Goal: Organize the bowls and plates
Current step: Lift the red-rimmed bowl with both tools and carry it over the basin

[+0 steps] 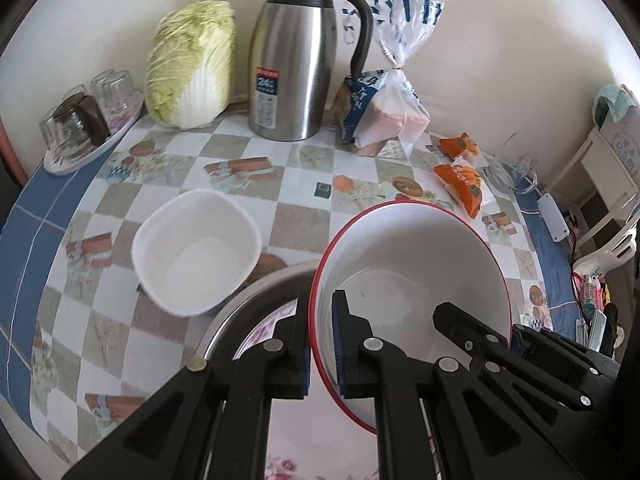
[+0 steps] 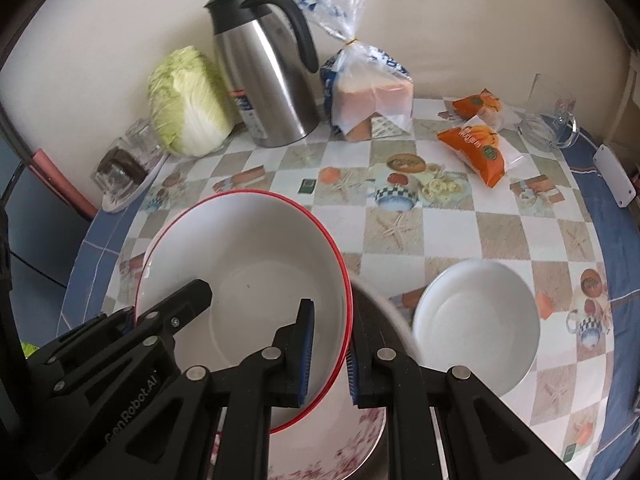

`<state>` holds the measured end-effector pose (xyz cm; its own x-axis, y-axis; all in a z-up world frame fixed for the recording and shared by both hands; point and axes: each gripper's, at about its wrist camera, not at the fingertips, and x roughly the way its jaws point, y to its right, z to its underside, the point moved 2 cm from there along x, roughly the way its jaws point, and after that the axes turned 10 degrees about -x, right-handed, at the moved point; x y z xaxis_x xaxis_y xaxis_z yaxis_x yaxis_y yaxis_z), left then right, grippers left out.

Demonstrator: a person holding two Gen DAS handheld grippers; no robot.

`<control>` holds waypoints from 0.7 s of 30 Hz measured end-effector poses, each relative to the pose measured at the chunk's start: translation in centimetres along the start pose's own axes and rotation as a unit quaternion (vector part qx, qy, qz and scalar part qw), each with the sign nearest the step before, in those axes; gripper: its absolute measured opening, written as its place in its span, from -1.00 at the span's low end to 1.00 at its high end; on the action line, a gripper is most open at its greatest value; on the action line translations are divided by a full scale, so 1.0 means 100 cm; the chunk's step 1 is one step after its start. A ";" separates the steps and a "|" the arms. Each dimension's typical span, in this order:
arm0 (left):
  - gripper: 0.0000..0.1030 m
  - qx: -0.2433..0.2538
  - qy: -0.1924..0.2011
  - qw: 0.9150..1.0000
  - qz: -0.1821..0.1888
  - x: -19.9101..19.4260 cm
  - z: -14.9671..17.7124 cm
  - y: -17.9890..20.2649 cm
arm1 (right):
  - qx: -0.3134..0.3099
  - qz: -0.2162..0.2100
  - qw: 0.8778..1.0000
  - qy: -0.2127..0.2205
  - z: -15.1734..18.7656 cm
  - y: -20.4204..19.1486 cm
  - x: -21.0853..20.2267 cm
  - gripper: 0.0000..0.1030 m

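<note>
Both tools clamp the same red-rimmed bowl (image 1: 416, 276), one on each side of its rim. The left tool (image 1: 322, 344) pinches the bowl's left wall, one blue pad inside and one outside. The right tool (image 2: 330, 354) pinches the right wall the same way. Neither is nearer; the bowl hangs between them, tilted, its mouth turned toward the cameras and the wall behind.

Bowl: round, deep, white inside, thin red line on the lip. No long axis to speak of. Empty, clean-looking, glossy. It looks lifted off the surface (image 2: 452, 232), though its foot is hidden.

Directly below and in front of the tools sits a steel bowl (image 1: 256, 300), and inside it a flowered plate or dish (image 2: 344, 452) with pink print; only parts show. The red-rimmed bowl's lower edge overlaps that steel rim in both views; whether they touch I cannot tell.

Other task pieces: a squarish white bowl (image 1: 196, 252) to the left, resting on the surface, apart from the steel one. A round white bowl (image 2: 476, 320) to the right, also resting, just beside the steel rim.

Judgement: the held bowl is being carried two-handed, probably toward a stack. The move turns on keeping both grips level so the tilt does not grow.
</note>
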<state>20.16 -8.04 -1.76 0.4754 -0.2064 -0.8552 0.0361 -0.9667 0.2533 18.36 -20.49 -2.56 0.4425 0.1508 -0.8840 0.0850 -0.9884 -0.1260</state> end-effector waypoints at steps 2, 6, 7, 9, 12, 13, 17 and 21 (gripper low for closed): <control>-0.82 0.000 0.002 1.000 -0.002 -0.005 0.006 -0.005 | -0.001 -0.003 1.000 0.000 0.006 -0.005 -0.001 -0.69; -0.82 -0.006 0.001 1.000 0.003 -0.010 0.015 -0.015 | -0.010 0.001 1.000 0.003 0.014 -0.015 -0.004 -0.69; -0.82 -0.009 0.001 1.000 0.004 -0.011 0.017 -0.018 | -0.013 0.003 1.000 0.004 0.016 -0.018 -0.005 -0.69; -0.82 -0.013 0.001 1.000 0.005 -0.013 0.021 -0.023 | -0.015 0.004 1.000 0.005 0.019 -0.022 -0.006 -0.69; -0.82 -0.018 0.001 1.000 0.004 -0.014 0.026 -0.030 | -0.017 0.001 1.000 0.005 0.025 -0.029 -0.004 -0.69; -0.82 -0.019 0.000 1.000 0.004 -0.014 0.028 -0.032 | -0.019 0.001 1.000 0.004 0.026 -0.031 -0.004 -0.69; -0.82 -0.024 -0.006 1.000 0.005 -0.012 0.033 -0.041 | -0.026 0.001 1.000 0.000 0.031 -0.038 0.001 -0.69; -0.82 -0.029 -0.009 1.000 0.006 -0.010 0.034 -0.044 | -0.028 0.001 1.000 -0.001 0.034 -0.041 0.004 -0.69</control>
<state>16.56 -4.04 -3.53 0.4593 -0.2207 -0.8604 0.0816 -0.9541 0.2882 15.18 -16.42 -3.92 0.4408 0.1494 -0.8851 0.1346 -0.9859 -0.0994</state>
